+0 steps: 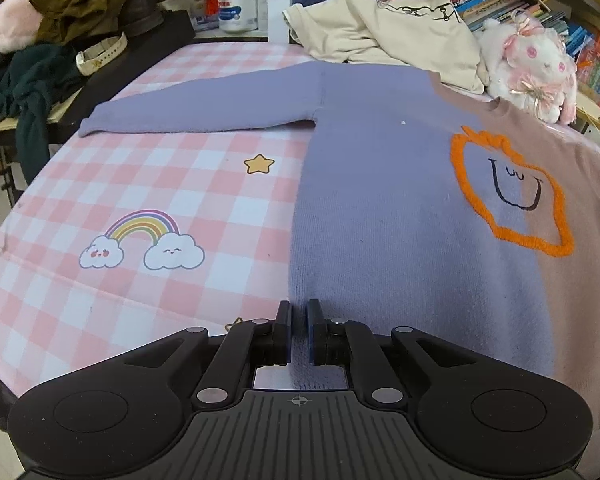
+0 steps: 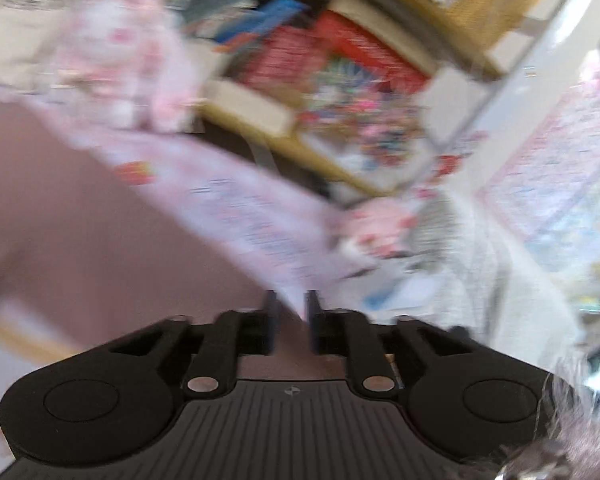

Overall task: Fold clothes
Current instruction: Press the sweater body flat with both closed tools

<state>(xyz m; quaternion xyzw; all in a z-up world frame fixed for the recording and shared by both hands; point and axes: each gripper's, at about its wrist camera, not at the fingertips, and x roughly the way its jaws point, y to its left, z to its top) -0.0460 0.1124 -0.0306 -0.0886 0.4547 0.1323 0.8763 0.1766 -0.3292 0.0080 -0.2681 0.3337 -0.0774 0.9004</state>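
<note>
Left gripper (image 1: 299, 310) nearly closed, pinching the hem of the sweater (image 1: 380, 184) lying flat on the checked cloth (image 1: 140, 176). Right gripper (image 2: 291, 303) narrowly parted with sweater fabric between its fingers; the blurred view leaves the grip uncertain.

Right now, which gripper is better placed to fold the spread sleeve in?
Left, probably: the left gripper sits at the sweater's hem on the side of the purple sleeve; the right view is motion-blurred.

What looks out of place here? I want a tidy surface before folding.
A cream garment lies crumpled against the sweater's far edge, beside a plush toy. The sweater itself lies flat, sleeve out. The right wrist view is too blurred to judge.
</note>
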